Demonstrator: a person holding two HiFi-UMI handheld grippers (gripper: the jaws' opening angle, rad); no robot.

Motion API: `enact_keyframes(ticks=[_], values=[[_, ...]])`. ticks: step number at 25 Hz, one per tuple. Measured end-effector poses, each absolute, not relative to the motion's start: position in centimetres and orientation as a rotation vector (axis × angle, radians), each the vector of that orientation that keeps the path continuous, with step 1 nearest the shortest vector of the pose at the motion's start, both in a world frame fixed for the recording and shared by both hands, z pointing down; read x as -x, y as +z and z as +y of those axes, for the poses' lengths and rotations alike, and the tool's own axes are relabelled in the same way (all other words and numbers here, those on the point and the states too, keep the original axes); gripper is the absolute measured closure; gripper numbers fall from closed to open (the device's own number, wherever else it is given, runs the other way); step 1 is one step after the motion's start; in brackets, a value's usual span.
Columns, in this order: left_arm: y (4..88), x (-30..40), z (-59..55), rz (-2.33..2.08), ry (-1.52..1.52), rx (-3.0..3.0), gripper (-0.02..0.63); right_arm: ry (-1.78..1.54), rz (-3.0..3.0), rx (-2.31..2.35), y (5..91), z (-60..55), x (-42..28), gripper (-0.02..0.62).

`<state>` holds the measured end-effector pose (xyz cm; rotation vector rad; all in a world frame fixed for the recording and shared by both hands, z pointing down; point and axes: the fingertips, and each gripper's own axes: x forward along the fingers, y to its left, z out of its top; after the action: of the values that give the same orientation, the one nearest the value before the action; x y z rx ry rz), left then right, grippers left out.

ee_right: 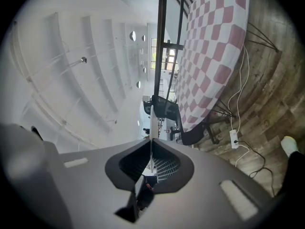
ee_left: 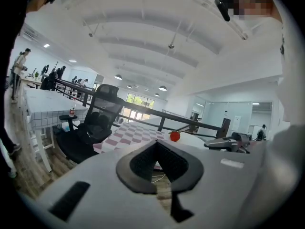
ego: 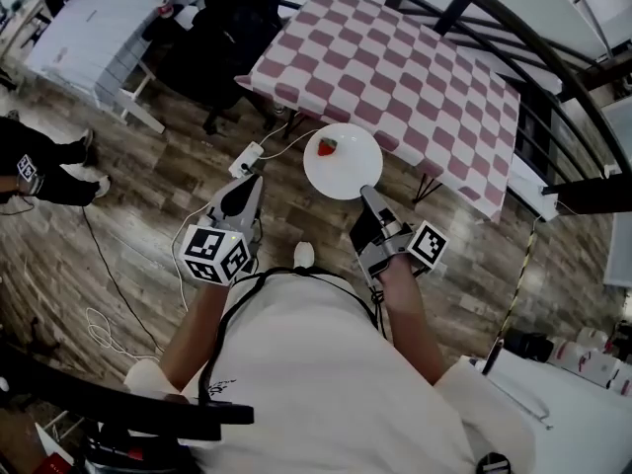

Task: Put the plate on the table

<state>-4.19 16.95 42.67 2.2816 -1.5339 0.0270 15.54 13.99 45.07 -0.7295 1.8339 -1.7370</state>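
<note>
While right gripper (ego: 367, 194) jaws clamp the plate (ego: 353, 169) (left gripper (ego: 253, 182) jaws together), power strip (ego: 247, 159) and office chair (ego: 232, 28) near table (ego: 395, 67).

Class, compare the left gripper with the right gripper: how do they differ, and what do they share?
The right gripper clamps the plate's rim; the left gripper holds nothing. The right gripper's tips reach the plate; the left gripper's tips lie beside it, apart. Both are shut and point toward the checked table.
</note>
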Motion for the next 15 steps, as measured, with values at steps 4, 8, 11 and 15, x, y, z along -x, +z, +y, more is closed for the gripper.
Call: enact_keyframes(ticks=[4,8,11,15], values=[[43.0,3.3,15.4,-1.547,0.036,-2.276,0.601,-1.739,1.851,0.714,45.2,11.9,-16.4,0.577],[43.0,2.8,14.0,-1.56,0.036,-2.269,0.601,-1.744,1.86,0.699,45.5,10.2,-16.9,0.577],[43.1,2.4,13.2,-1.563,0.042,-2.263,0.601,-1.749,1.863,0.696,45.5,9.3,-17.2,0.577],[43.4,2.0,12.6,-1.562,0.059,-2.254,0.601,-1.754,1.858,0.694,45.5,8.5,-17.8,0.577]])
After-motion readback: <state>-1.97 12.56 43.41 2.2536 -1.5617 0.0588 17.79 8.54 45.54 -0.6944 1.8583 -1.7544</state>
